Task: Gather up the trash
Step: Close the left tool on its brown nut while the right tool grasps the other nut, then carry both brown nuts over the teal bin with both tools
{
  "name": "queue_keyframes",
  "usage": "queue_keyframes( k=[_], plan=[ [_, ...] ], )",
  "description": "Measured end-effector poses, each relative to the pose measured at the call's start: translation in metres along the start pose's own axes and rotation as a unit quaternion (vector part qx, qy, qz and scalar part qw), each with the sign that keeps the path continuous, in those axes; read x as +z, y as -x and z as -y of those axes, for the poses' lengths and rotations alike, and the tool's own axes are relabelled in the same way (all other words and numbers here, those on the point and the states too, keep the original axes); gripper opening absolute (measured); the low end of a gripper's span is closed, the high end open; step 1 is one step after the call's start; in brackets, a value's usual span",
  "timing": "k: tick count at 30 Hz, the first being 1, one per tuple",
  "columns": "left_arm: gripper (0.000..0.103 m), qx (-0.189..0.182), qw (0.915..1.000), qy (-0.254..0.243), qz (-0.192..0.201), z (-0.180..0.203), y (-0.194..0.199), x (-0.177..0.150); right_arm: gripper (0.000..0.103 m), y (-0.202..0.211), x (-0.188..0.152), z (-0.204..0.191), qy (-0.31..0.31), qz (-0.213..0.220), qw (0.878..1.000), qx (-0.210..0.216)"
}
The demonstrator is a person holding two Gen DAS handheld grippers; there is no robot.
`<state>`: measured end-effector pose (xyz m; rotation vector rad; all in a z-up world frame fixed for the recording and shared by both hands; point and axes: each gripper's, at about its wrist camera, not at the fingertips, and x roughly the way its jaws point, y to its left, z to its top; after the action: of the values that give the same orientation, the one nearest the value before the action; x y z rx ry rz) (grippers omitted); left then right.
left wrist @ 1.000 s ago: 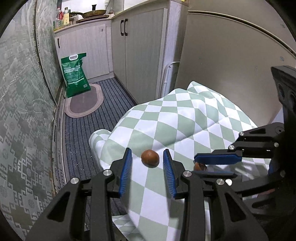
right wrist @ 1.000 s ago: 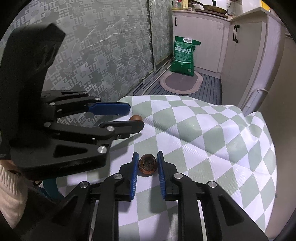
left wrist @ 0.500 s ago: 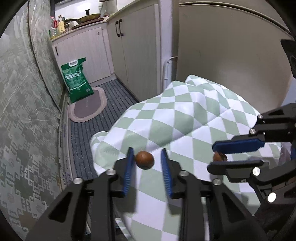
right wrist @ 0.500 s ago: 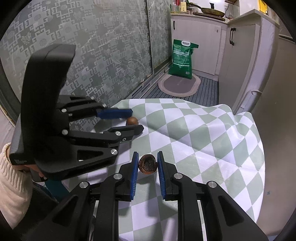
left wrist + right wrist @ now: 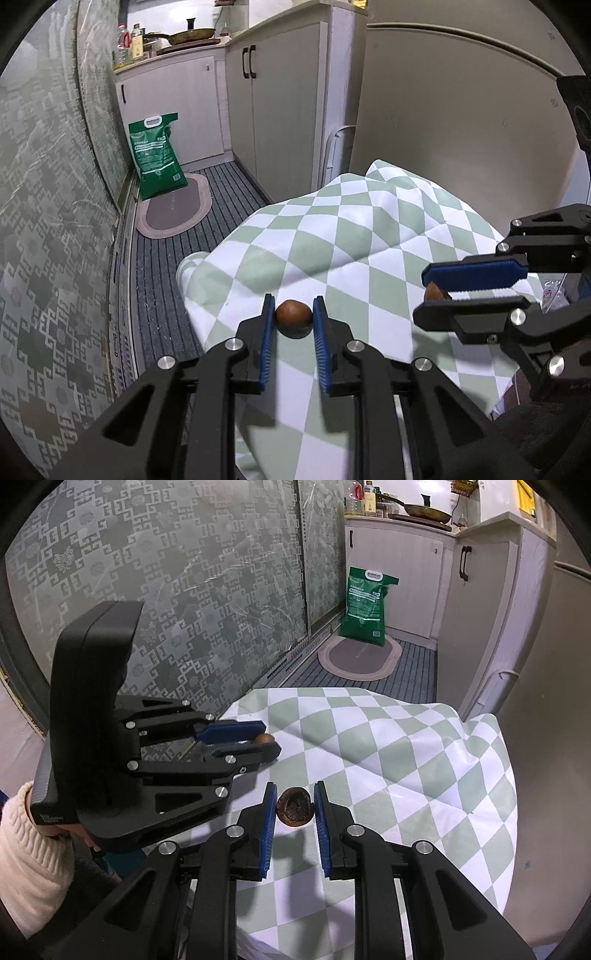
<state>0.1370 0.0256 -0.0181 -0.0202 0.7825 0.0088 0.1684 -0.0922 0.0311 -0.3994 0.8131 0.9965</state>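
Note:
A table under a green-and-white checked cloth [image 5: 332, 240] [image 5: 406, 757] fills the foreground. My left gripper [image 5: 294, 314] is shut on a round brown nut [image 5: 294, 317], with both blue pads touching its sides just over the cloth's left edge. In the right wrist view the left gripper [image 5: 264, 740] shows side-on with the nut [image 5: 265, 738] at its tips. My right gripper [image 5: 295, 801] is shut on a cracked brown nut shell [image 5: 295, 806] whose dark hollow faces the camera. From the left wrist view the right gripper [image 5: 439, 295] reaches in from the right, the shell [image 5: 435, 293] partly hidden between its fingers.
A green bag [image 5: 157, 155] stands on the striped floor beside an oval mat [image 5: 173, 210]. Pale cabinets [image 5: 280, 110] and a beige appliance [image 5: 461, 129] close the right side. A patterned glass door [image 5: 184, 590] runs along the left. A person's cream sleeve [image 5: 26, 849] is behind the left gripper.
The left jaws have closed from wide apart onto the round nut. Both grippers have lifted a little off the cloth. The right gripper has kept its hold on the shell.

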Motion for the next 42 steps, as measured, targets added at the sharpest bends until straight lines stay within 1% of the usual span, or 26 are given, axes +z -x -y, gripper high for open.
queue_keyframes(
  k=[4, 9, 13, 16, 24, 26, 31, 38, 42],
  plan=[
    [0.022, 0.006, 0.9999, 0.007, 0.008, -0.001, 0.013, -0.003, 0.02, 0.002, -0.002, -0.003, 0.006, -0.003, 1.0, 0.0],
    [0.022, 0.007, 0.9995, 0.015, 0.026, 0.0, 0.04, -0.005, 0.02, 0.007, -0.003, -0.003, 0.002, 0.0, 1.0, 0.007],
    [0.022, 0.015, 0.9988, 0.031, 0.033, -0.004, 0.059, -0.019, 0.02, 0.014, -0.002, -0.007, 0.0, 0.005, 1.0, 0.019],
    [0.022, 0.025, 0.9983, 0.042, 0.034, -0.008, 0.072, -0.034, 0.02, 0.019, -0.001, -0.019, 0.01, 0.01, 1.0, 0.025],
    [0.022, 0.055, 0.9954, 0.074, 0.025, -0.03, 0.103, -0.074, 0.02, 0.031, 0.001, -0.054, 0.029, 0.019, 0.998, 0.052],
    [0.022, 0.066, 0.994, 0.085, 0.02, -0.036, 0.108, -0.086, 0.02, 0.032, 0.002, -0.064, 0.036, 0.02, 0.997, 0.06],
    [0.022, 0.078, 0.9913, 0.105, 0.011, -0.047, 0.121, -0.111, 0.02, 0.029, 0.003, -0.085, 0.048, 0.017, 0.996, 0.074],
    [0.022, 0.097, 0.9871, 0.127, -0.01, -0.066, 0.127, -0.138, 0.02, 0.022, 0.006, -0.113, 0.067, 0.007, 0.993, 0.092],
    [0.022, 0.098, 0.9848, 0.141, -0.025, -0.074, 0.127, -0.15, 0.02, 0.016, 0.008, -0.13, 0.08, 0.001, 0.991, 0.105]
  ],
)
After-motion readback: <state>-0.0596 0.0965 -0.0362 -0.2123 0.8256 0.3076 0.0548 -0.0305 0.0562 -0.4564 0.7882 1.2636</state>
